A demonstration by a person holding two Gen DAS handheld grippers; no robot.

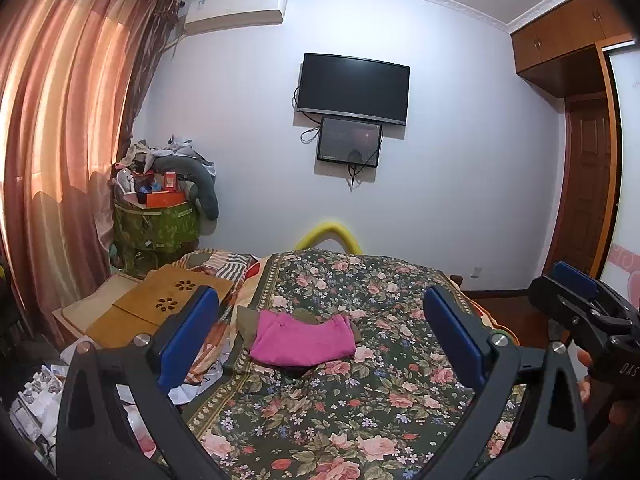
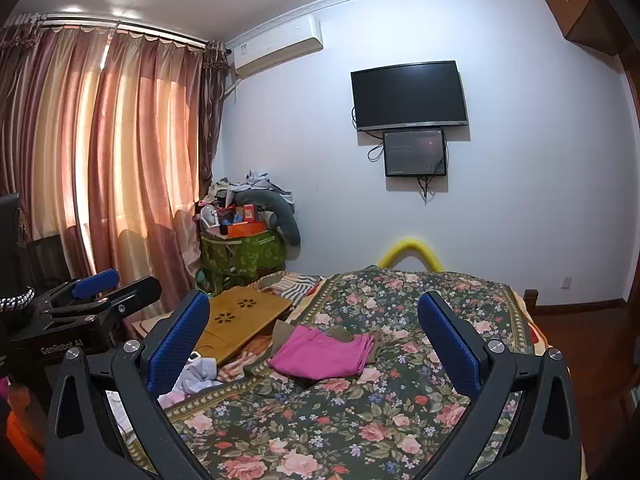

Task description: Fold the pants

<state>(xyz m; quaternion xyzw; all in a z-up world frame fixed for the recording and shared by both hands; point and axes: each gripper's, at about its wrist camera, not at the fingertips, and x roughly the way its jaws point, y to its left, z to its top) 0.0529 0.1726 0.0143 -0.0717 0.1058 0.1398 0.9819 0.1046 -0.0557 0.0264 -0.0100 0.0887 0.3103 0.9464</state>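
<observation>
A folded pair of bright pink fabric pants (image 1: 303, 339) (image 2: 323, 351) lay on the dark floral bedspread (image 1: 360, 400) (image 2: 360, 420), partly over an olive-brown garment (image 1: 248, 320) (image 2: 282, 334). Short of the pants, the left gripper (image 1: 320, 312) and right gripper (image 2: 314, 316) hung above the bedspread, blue-padded jaws spread wide, holding and touching nothing. Beyond the pants, a black wall-mounted television (image 1: 353, 88) (image 2: 409, 95) faced the bed.
</observation>
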